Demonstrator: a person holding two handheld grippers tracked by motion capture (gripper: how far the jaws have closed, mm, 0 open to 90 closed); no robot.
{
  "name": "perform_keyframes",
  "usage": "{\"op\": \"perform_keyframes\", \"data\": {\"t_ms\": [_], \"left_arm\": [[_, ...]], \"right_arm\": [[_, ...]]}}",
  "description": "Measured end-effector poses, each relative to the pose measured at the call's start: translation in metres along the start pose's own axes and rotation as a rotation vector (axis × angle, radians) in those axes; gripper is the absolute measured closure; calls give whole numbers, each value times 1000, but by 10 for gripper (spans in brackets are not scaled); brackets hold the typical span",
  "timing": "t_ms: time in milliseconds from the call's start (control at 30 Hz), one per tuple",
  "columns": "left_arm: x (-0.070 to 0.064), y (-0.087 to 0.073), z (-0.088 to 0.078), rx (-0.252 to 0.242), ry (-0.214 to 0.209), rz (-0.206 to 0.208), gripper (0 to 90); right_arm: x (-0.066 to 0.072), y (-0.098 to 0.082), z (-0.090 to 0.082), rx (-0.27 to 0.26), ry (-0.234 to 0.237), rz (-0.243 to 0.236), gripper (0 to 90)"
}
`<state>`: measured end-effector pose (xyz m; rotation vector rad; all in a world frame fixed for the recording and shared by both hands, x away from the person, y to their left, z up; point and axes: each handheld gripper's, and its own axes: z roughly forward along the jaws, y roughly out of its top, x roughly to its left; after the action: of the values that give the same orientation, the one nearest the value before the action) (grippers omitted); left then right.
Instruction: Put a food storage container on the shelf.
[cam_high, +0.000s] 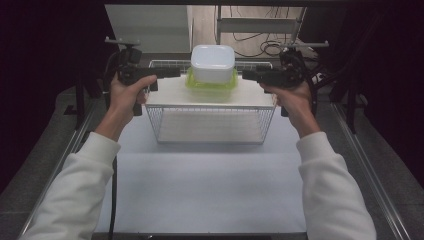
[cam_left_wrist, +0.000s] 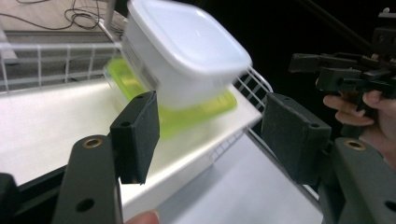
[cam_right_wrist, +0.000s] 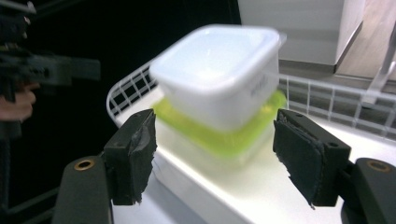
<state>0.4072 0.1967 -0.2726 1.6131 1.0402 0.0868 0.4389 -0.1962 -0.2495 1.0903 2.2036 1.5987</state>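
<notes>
White plastic tub (cam_high: 213, 62) sits upside down on a green-lidded container (cam_high: 211, 84), upper centre of the high view, the stack resting on the white top shelf (cam_high: 170, 95) of a wire rack (cam_high: 210, 125) at the far end of the table (cam_high: 200, 185). L gripper (cam_high: 172, 73) is just left of the stack, R gripper (cam_high: 250, 76) just right of it, both pointing inward at roughly the green lid's height. Both sets of jaws stand apart w/ nothing between the pads: in the left gripper view the black pads (cam_left_wrist: 137, 135) frame the stack at centre frame but don't touch it; same in the right gripper view, pads (cam_right_wrist: 133, 154) either side, clear of the tub (cam_right_wrist: 219, 74) and the green lid (cam_right_wrist: 219, 135). Risks from here, as a judgement: the tub looks only loosely seated on the lid and a bit off square, so a brush from either jaw tip could slide it off or tip it toward the rack's back rail. Stack sits near the shelf's far edge; a shove from one side w/o the other side braced could push the whole lot over. If regripping, uneven closing btwn L and R could twist the stack; smooth plastic walls may slip in the pads.
</notes>
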Motion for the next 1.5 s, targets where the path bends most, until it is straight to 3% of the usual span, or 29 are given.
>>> {"op": "perform_keyframes", "data": {"t_ms": [200,300,433,567,767,1000,1033,1100,1200,1500], "left_arm": [[-16,-35,-10,23,13,76,341],[-22,-57,-8,56,21,110,334],[-25,-92,-4,86,31,123,328],[-23,-122,-2,106,41,112,326],[-16,-161,-1,145,65,92,320],[1,-204,3,204,91,46,315],[4,-210,6,231,99,42,315],[7,-216,7,247,116,44,307],[7,-221,9,265,132,57,302],[9,-229,13,283,150,63,285]], "right_arm": [[8,-39,-28,-2,7,-53,297],[10,-61,-39,6,16,-56,297],[10,-91,-49,2,34,-44,297],[10,-123,-53,22,38,-34,297],[3,-170,-53,72,38,26,297],[-2,-217,-48,121,30,72,297],[-3,-222,-46,128,30,81,297],[-4,-231,-42,176,17,74,290],[-5,-238,-39,199,4,69,288],[-7,-243,-36,201,-10,66,284]]}}
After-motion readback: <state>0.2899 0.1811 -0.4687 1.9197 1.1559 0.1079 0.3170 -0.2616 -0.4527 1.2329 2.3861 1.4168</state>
